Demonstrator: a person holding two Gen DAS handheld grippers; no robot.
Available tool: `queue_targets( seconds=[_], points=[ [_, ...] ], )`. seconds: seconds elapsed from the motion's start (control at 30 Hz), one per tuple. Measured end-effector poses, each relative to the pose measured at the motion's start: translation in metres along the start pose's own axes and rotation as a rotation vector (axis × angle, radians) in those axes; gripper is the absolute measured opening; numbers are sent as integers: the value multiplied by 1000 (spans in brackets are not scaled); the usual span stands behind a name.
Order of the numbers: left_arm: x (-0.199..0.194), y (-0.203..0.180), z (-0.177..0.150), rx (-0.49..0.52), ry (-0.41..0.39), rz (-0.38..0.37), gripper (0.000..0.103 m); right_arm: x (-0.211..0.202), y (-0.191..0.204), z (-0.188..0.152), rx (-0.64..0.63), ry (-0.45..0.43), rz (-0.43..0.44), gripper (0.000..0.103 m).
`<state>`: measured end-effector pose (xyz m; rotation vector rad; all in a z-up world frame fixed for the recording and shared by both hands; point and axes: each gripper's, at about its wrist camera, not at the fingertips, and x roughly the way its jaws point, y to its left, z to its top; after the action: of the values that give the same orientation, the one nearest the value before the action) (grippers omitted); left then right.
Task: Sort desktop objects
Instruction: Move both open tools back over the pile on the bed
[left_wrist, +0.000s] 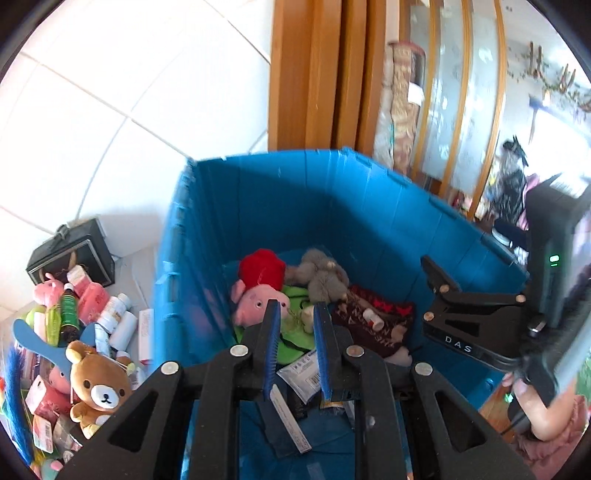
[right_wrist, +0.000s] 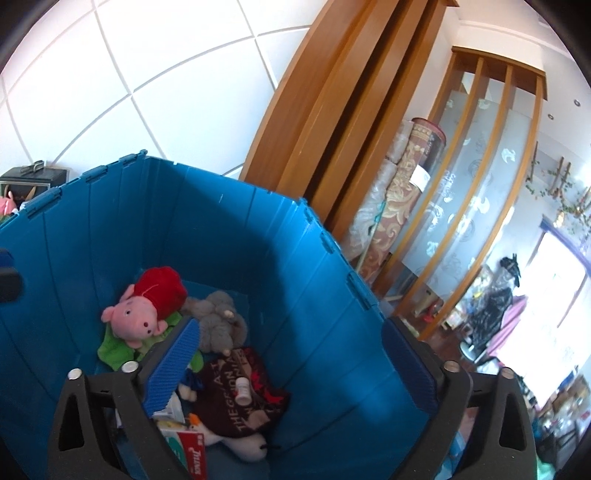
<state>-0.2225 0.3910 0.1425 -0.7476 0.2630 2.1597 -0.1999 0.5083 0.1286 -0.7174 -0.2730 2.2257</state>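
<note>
A blue bin (left_wrist: 280, 206) (right_wrist: 207, 229) holds a pink pig plush in a red dress (left_wrist: 258, 291) (right_wrist: 144, 310), a grey plush (left_wrist: 321, 277) (right_wrist: 218, 325), a dark red cloth (left_wrist: 373, 325) (right_wrist: 240, 398) with a small white bottle (right_wrist: 243, 390) on it, and packets. My left gripper (left_wrist: 295, 332) hovers over the bin, jaws slightly apart and empty. My right gripper (right_wrist: 291, 369) is wide open and empty, straddling the bin's right wall; its body shows in the left wrist view (left_wrist: 461, 325).
Left of the bin lies a pile with a brown bear plush (left_wrist: 99, 387), bottles (left_wrist: 118, 321), boxes and a black case (left_wrist: 74, 254). Behind stand a wooden door frame (left_wrist: 317, 74) and rolled carpets (right_wrist: 399, 206).
</note>
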Motion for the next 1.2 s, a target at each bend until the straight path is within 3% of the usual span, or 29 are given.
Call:
queue_targets(
  seconds=[0.1, 0.13, 0.17, 0.23, 0.4, 0.53, 0.6, 0.73, 0.9, 1.07, 1.2],
  points=[
    [-34, 24, -8, -36, -101, 94, 23, -1, -1, -1, 8, -12, 1, 103],
    [-44, 34, -12, -54, -127, 130, 40, -2, -1, -2, 16, -13, 14, 103],
    [-53, 44, -17, -76, -148, 167, 63, -3, -1, -3, 26, -11, 33, 103],
    [-69, 67, -32, -110, -194, 244, 76, -5, 1, -6, 51, 2, 63, 103],
    [-97, 125, -75, -160, -206, 438, 76, -25, 15, -8, 79, -18, 88, 103],
    [-109, 179, -117, -237, -146, 586, 76, -62, 27, 3, 112, -136, 102, 103],
    [-109, 203, -140, -267, -86, 647, 76, -88, 34, 9, 147, -236, 160, 103],
    [-105, 237, -188, -337, 34, 657, 76, -131, 65, 20, 178, -371, 387, 103],
    [-92, 251, -248, -424, 160, 591, 76, -172, 135, 28, 64, -442, 592, 103],
    [-80, 256, -285, -465, 251, 564, 76, -204, 199, 19, -45, -455, 784, 103],
    [-77, 259, -300, -502, 276, 547, 76, -208, 244, 3, -97, -402, 904, 103]
  ],
)
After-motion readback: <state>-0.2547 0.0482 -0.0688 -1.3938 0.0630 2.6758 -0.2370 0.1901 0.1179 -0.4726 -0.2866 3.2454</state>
